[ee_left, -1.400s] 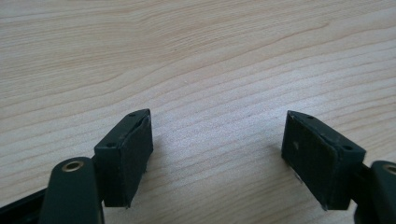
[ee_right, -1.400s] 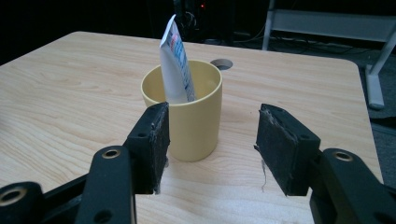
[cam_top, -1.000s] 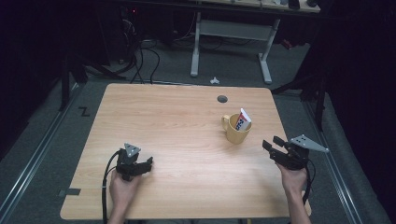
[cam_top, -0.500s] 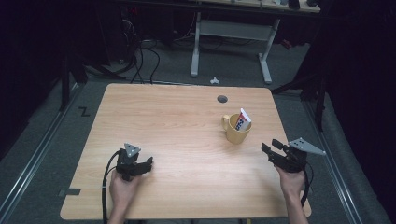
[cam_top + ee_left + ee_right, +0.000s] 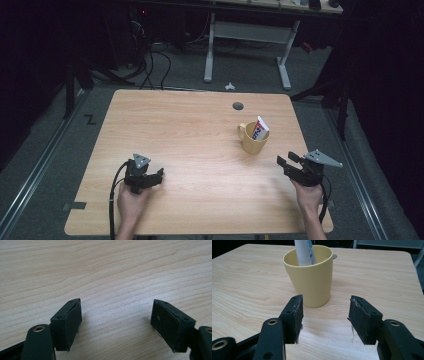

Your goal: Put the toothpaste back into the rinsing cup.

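A yellow mug (image 5: 251,141) stands on the right half of the wooden table (image 5: 190,125), with a white, red and blue tube (image 5: 260,129) leaning inside it. In the right gripper view the mug (image 5: 312,277) and tube (image 5: 304,252) sit just ahead of the jaws. My right gripper (image 5: 283,162) is open and empty, a short way to the near right of the mug, pointing left toward it. My left gripper (image 5: 159,174) rests low over the near left of the table. Its jaws stand wide apart over bare wood (image 5: 116,322), with nothing between them.
A round cable hole (image 5: 238,106) lies in the table behind the mug. Beyond the far edge stand a grey desk frame (image 5: 247,35), cables and a small white object on the floor (image 5: 229,86). The right table edge (image 5: 312,165) runs close under my right gripper.
My right gripper has drifted slightly toward the near edge of the table, away from the mug. The left gripper and the mug have stayed where they were.
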`<state>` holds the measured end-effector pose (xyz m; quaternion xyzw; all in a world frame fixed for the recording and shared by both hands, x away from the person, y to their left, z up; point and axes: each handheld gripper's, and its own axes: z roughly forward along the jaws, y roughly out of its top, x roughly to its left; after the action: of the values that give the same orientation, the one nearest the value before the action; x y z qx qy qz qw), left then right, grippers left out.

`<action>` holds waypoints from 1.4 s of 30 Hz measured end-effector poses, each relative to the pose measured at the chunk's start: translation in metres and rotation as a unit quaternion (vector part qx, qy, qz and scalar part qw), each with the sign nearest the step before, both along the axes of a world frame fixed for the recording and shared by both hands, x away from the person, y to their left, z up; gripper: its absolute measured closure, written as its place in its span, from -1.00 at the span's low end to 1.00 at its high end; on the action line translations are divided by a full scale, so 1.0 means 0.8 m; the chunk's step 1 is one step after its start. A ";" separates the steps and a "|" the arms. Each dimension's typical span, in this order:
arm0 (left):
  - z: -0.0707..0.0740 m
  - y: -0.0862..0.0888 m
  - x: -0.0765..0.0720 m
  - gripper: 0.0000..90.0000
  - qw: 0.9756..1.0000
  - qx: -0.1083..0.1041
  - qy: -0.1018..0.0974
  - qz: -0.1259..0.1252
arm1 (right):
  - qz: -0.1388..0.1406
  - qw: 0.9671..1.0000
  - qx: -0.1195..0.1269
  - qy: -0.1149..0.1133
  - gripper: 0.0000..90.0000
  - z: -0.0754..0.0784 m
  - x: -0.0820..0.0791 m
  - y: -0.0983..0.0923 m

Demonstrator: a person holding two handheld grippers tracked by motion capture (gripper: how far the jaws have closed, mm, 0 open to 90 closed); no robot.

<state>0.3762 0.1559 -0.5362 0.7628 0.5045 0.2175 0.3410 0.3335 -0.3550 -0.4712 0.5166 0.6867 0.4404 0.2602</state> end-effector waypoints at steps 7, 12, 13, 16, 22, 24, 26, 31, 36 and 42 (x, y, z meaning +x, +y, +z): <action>0.000 0.000 0.000 -0.44 1.000 0.000 0.000 0.000 | 0.004 1.000 -0.002 0.007 0.01 -0.009 0.003 0.006; 0.000 0.000 0.000 -0.44 1.000 0.000 0.000 0.000 | 0.006 1.000 -0.004 0.013 0.02 -0.015 0.005 0.011; 0.000 0.000 0.000 -0.44 1.000 0.000 0.000 0.000 | 0.005 1.000 -0.004 0.014 0.02 -0.017 0.005 0.012; 0.000 0.000 0.000 -0.44 1.000 0.000 0.000 0.000 | 0.004 1.000 -0.006 0.017 0.02 -0.021 0.006 0.014; 0.000 0.000 0.000 -0.44 1.000 0.000 0.000 0.000 | 0.003 1.000 -0.011 0.022 0.02 -0.028 0.008 0.017; 0.000 0.000 0.000 -0.44 1.000 0.000 0.000 0.000 | 0.002 1.000 -0.013 0.024 0.02 -0.030 0.009 0.018; 0.000 0.000 0.000 -0.44 1.000 0.000 0.000 0.000 | 0.001 1.000 -0.014 0.026 0.02 -0.032 0.010 0.019; 0.000 0.000 0.000 -0.44 1.000 0.000 0.000 0.000 | 0.000 0.999 -0.021 0.030 0.02 -0.036 0.012 0.021; 0.000 0.000 0.000 -0.44 1.000 0.000 0.000 0.000 | 0.000 0.999 -0.027 0.033 0.02 -0.039 0.015 0.024; 0.000 0.000 0.000 -0.44 1.000 0.000 0.000 0.000 | 0.000 0.998 -0.040 0.041 0.02 -0.045 0.020 0.030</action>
<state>0.3762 0.1559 -0.5362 0.7629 0.5045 0.2175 0.3409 0.3497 -0.3311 -0.5070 0.5231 0.7139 0.3909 0.2528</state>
